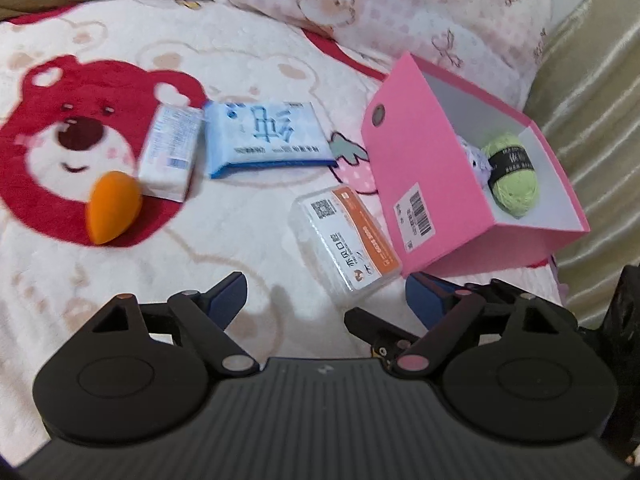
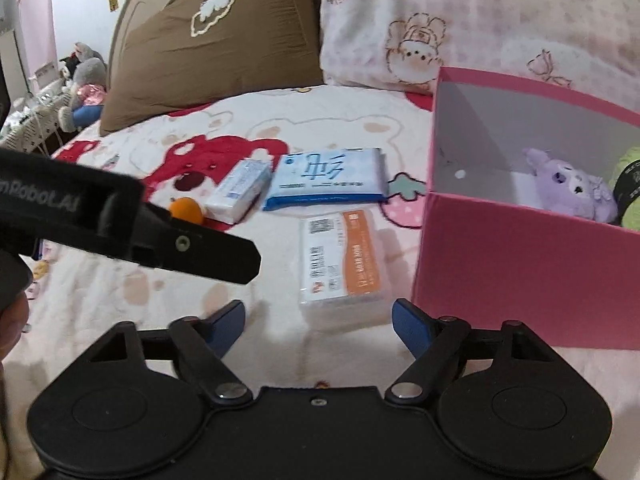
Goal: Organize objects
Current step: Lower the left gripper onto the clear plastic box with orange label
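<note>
the pink box (image 2: 520,264) on the bed (image 1: 240,248) already holds a purple plush (image 2: 572,188) and green yarn (image 1: 512,172). four things are left out: the orange-labelled packet (image 2: 344,256), blue tissue pack (image 1: 268,136), small white box (image 1: 172,152) and an orange sponge (image 1: 114,212), probably. both the left tool (image 1: 324,300) and right tool (image 2: 318,322) are open and empty; the packet lies just ahead of the right tool, beside the pink box.
</note>
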Available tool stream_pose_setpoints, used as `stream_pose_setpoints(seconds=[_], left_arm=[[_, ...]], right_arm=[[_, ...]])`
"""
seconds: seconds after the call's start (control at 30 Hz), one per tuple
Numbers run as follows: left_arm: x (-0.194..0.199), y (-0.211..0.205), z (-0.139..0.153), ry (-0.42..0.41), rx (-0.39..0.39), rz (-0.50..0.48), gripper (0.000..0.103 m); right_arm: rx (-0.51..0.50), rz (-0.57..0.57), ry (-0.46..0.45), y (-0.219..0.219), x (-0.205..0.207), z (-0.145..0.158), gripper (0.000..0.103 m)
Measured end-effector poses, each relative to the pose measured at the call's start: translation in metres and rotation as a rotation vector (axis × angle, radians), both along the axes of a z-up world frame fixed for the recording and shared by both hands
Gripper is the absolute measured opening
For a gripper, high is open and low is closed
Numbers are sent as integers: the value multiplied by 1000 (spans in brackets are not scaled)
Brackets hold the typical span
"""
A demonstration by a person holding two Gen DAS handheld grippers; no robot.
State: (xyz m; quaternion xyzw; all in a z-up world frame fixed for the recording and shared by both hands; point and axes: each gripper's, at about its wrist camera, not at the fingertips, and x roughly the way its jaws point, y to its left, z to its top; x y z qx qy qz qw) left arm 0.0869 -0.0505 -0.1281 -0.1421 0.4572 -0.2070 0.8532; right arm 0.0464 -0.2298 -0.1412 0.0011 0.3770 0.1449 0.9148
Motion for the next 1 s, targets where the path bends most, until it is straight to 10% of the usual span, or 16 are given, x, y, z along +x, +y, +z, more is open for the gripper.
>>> stream_pose_setpoints(seconds=[0.57, 1.0], left_arm=[[75, -18, -34, -62, 26, -52, 85], [79, -14, -39, -15, -101, -91, 48]], right_arm=[[68, -39, 36, -1, 3, -18, 67], [74, -26, 41, 3, 1, -22, 67]])
